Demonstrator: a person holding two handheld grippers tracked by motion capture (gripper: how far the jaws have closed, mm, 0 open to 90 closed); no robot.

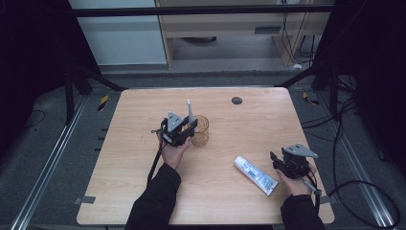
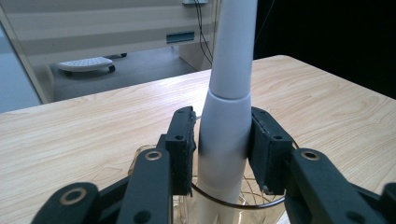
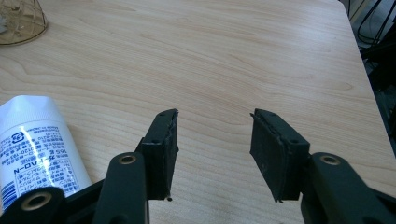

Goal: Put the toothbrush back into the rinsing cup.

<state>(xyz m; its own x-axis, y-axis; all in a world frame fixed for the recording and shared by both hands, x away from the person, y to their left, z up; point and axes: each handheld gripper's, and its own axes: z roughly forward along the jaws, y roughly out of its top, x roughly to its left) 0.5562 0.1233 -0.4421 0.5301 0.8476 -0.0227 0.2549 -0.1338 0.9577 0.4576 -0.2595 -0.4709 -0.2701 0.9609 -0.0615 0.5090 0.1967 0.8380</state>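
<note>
A white toothbrush (image 1: 190, 110) stands upright in a clear amber cup (image 1: 201, 132) near the middle of the table. My left gripper (image 1: 191, 127) is shut on its thick handle (image 2: 228, 116), one pad pressing each side just above the cup's rim (image 2: 243, 204). A white toothpaste tube (image 1: 255, 175) with blue print lies flat at the front right. Just right of the tube, my right gripper (image 1: 276, 161) hovers low over the wood, open, with nothing between its jaws (image 3: 212, 151). In the right gripper view the tube (image 3: 37, 144) lies to the left and the cup (image 3: 18, 23) sits far off at the top left.
The wooden table (image 1: 239, 124) has a small black round disc (image 1: 236, 100) near its far edge. Cables trail from both grippers. Black frame rails and floor cables surround the table; a cabinet stands behind it.
</note>
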